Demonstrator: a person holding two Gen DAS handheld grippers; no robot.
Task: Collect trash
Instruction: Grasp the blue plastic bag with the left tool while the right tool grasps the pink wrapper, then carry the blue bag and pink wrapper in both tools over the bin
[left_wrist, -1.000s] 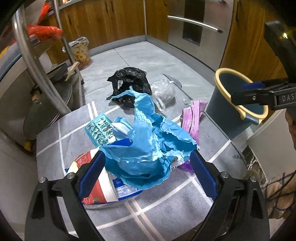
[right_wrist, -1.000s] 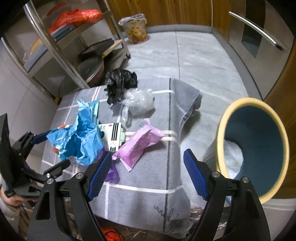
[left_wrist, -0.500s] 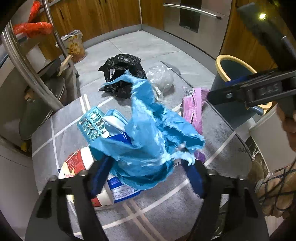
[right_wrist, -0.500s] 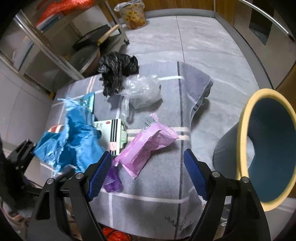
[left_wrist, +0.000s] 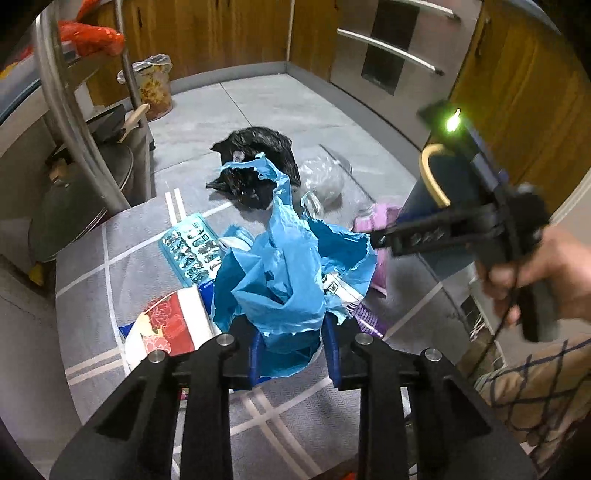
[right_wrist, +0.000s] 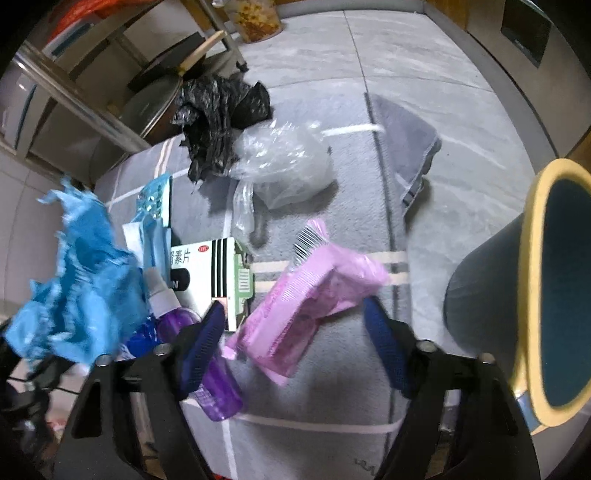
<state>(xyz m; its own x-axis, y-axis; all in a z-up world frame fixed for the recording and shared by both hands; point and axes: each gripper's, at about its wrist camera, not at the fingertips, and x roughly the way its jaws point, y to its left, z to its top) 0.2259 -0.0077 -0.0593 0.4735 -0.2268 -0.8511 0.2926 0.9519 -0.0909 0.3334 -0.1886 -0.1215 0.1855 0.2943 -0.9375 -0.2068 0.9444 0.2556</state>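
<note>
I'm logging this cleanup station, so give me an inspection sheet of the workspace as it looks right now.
Surface: grey striped mat over a tiled floor.
Job's things: blue plastic bag; pink wrapper; black bag; clear bag; yellow-rimmed bin.
Clutter: medicine box, purple spray bottle, blister pack.
Grippers: left claw shut on the blue bag; right claw open around the pink wrapper.
Cables: thin cord below the right hand.
Surroundings: metal rack, wooden cabinets.

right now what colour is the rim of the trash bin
Yellow, on a dark teal trash bin; the right wrist view shows it best.
</note>
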